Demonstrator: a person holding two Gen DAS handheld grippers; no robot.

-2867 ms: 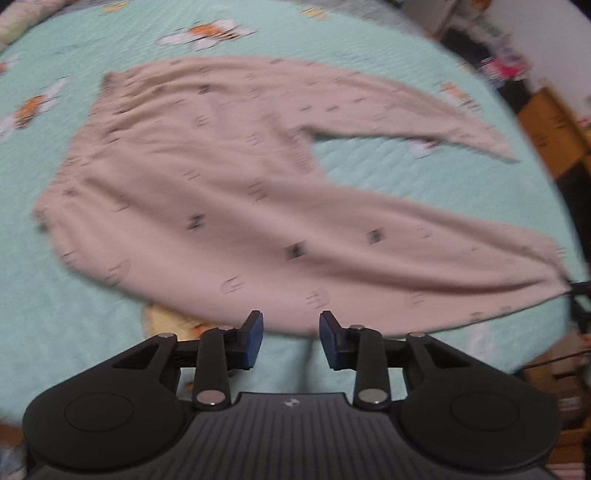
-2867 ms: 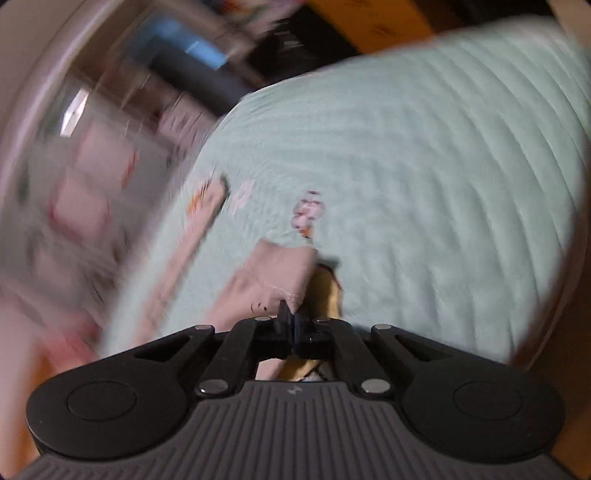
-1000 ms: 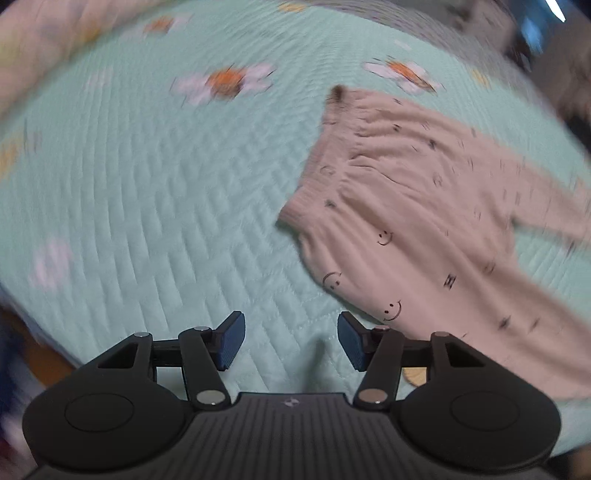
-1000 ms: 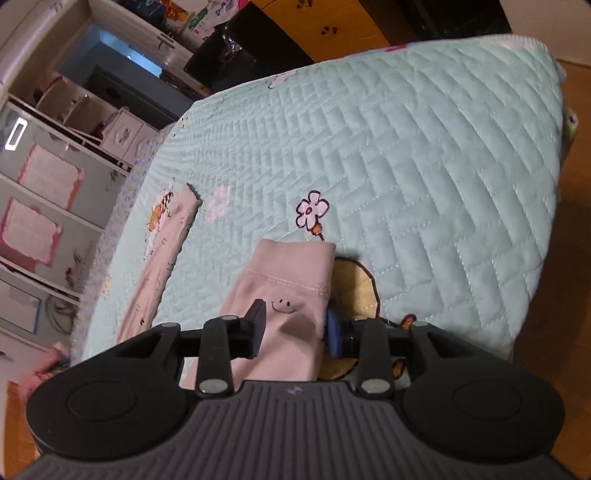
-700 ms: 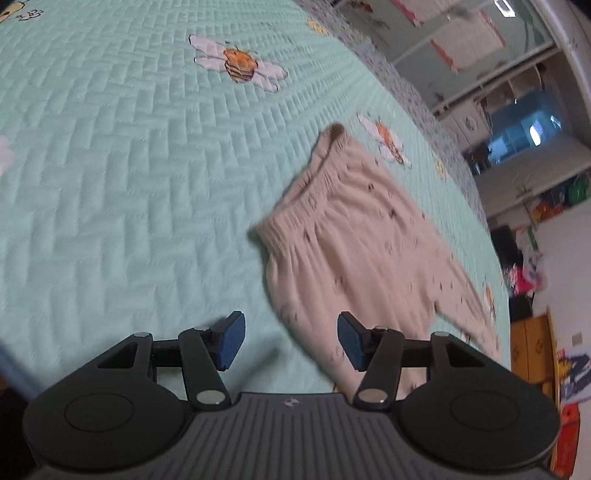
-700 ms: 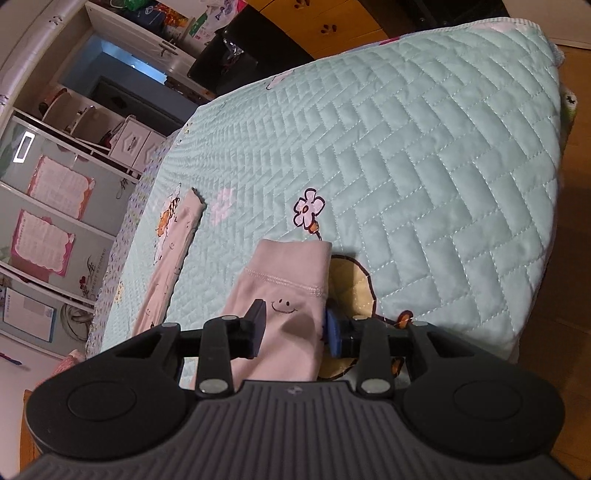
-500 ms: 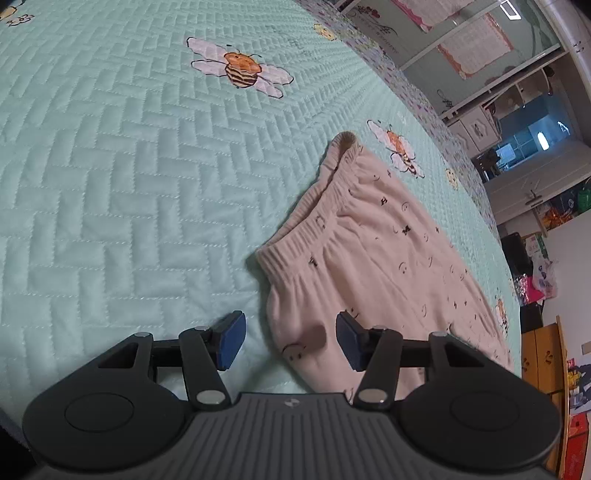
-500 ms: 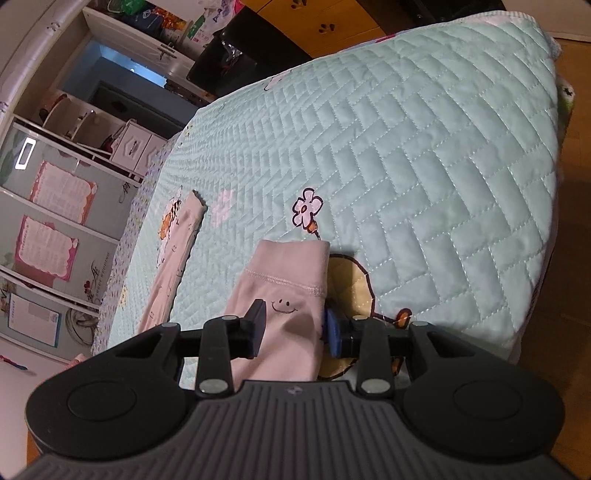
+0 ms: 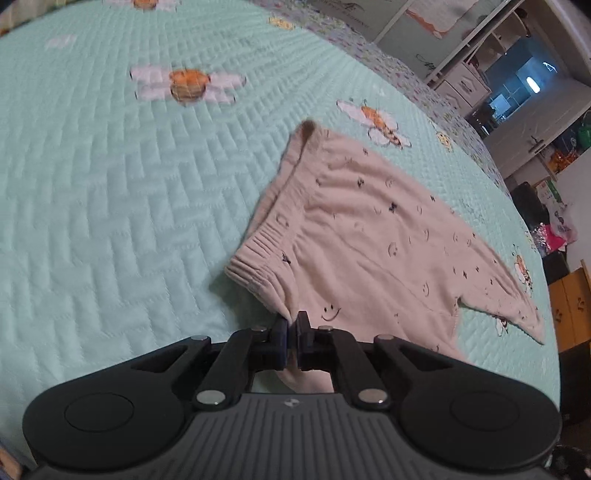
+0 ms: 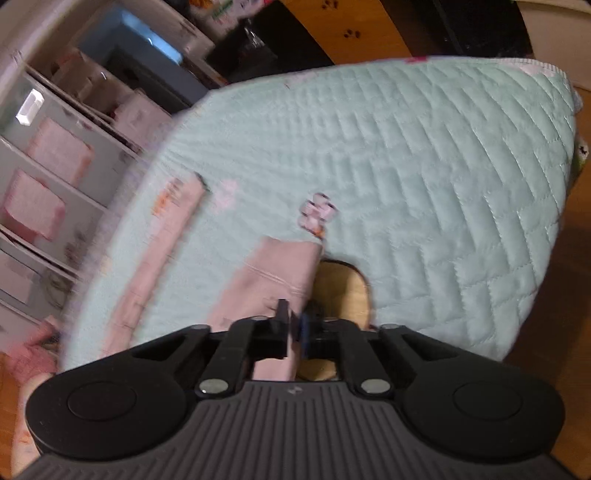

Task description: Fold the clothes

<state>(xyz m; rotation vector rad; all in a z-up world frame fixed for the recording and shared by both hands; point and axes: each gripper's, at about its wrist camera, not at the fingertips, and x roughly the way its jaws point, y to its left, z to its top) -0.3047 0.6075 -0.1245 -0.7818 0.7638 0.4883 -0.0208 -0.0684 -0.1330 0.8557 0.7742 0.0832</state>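
While beige smiley-print pants (image 9: 373, 236) lie flat on the mint quilt (image 9: 110, 206), left gripper (image 9: 291, 326) pinches the waistband corner and right gripper (image 10: 293, 325) pinches a leg cuff.

I can read no words, numbers or brand names from here. The papers on the pale cabinet doors (image 9: 439, 14) are too blurred to make out, and the small white emblem on my ribbed black tool body (image 9: 291, 403) carries no letters I can read.
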